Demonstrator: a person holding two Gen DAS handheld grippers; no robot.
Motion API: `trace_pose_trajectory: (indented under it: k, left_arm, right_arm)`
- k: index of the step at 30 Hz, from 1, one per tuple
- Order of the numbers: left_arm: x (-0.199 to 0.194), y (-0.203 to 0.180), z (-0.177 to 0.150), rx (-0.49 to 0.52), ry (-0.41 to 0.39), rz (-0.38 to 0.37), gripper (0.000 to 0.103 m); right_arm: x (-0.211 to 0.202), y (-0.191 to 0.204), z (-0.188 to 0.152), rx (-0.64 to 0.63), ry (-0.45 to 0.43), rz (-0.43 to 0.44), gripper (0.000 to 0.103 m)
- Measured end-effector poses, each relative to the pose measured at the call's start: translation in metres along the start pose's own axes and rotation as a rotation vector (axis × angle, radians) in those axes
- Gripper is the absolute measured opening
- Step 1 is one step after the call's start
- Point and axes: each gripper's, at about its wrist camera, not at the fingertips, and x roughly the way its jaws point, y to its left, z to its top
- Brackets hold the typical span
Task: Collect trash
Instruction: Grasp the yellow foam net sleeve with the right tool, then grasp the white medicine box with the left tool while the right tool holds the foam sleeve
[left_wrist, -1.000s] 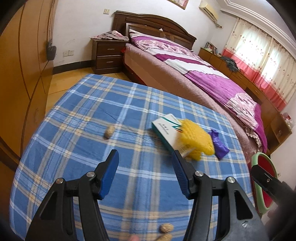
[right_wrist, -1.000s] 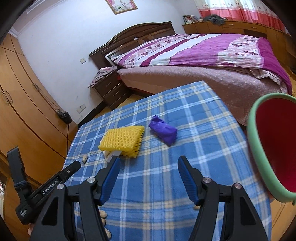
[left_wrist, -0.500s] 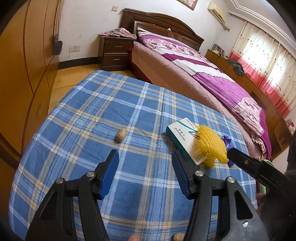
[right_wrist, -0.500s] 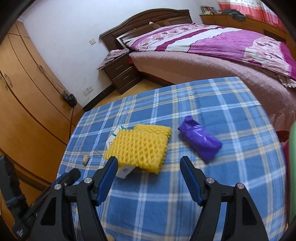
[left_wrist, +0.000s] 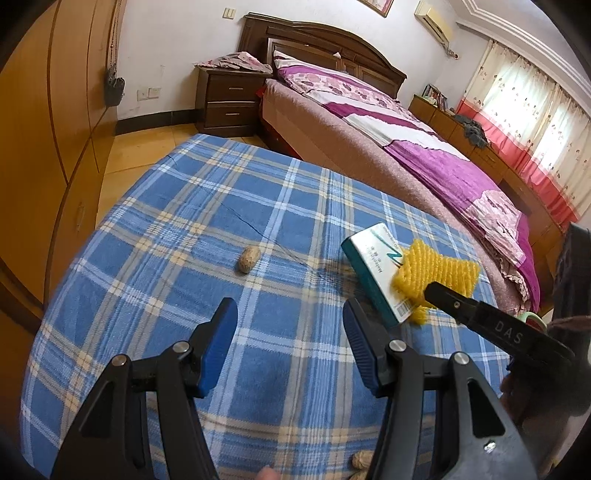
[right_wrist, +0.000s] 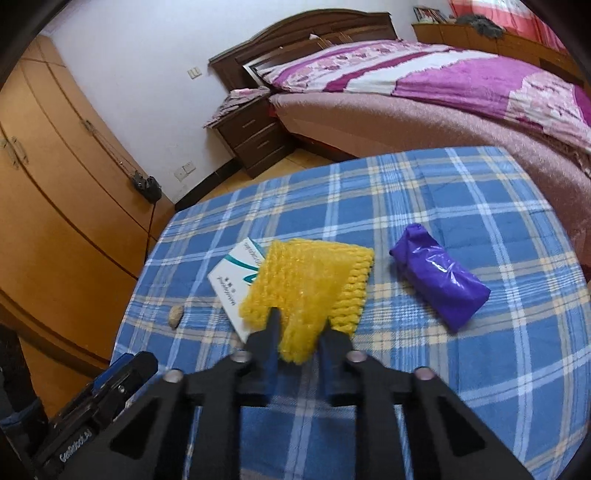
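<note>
Left wrist view: peanuts (left_wrist: 361, 461) at the bottom edge half hidden behind the left gripper (left_wrist: 290, 345); jaws apart, nothing between, above the plaid tablecloth (left_wrist: 177, 236).

Right wrist view: right gripper (right_wrist: 300, 334) clamped on the near edge of the yellow foam net (right_wrist: 310, 280), which covers part of the white box (right_wrist: 232, 280). Purple bag (right_wrist: 439, 280) lies apart, to the right.

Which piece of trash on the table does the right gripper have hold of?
The yellow foam net: the right gripper is shut on its near edge. The purple bag, the box and the peanut lie untouched.
</note>
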Motion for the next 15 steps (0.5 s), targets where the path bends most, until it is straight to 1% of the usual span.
trace_pose_trajectory:
  k: [1,7,15]
  left_arm:
    - [-0.002,0.000,0.000,-0.001,-0.001,-0.001,0.059]
    - [-0.011,0.000,-0.001,-0.005,-0.007,-0.010,0.059]
    - [-0.012,-0.019,0.006,0.036,-0.005,-0.039,0.059]
  right_arm:
    - [-0.005,0.002,-0.003,-0.007,-0.010,0.002,0.014]
    - [-0.035,0.005,-0.016,-0.010,-0.066,0.016,0.013]
    - [-0.088,-0.011,-0.029,0.028,-0.158,-0.007,0.013]
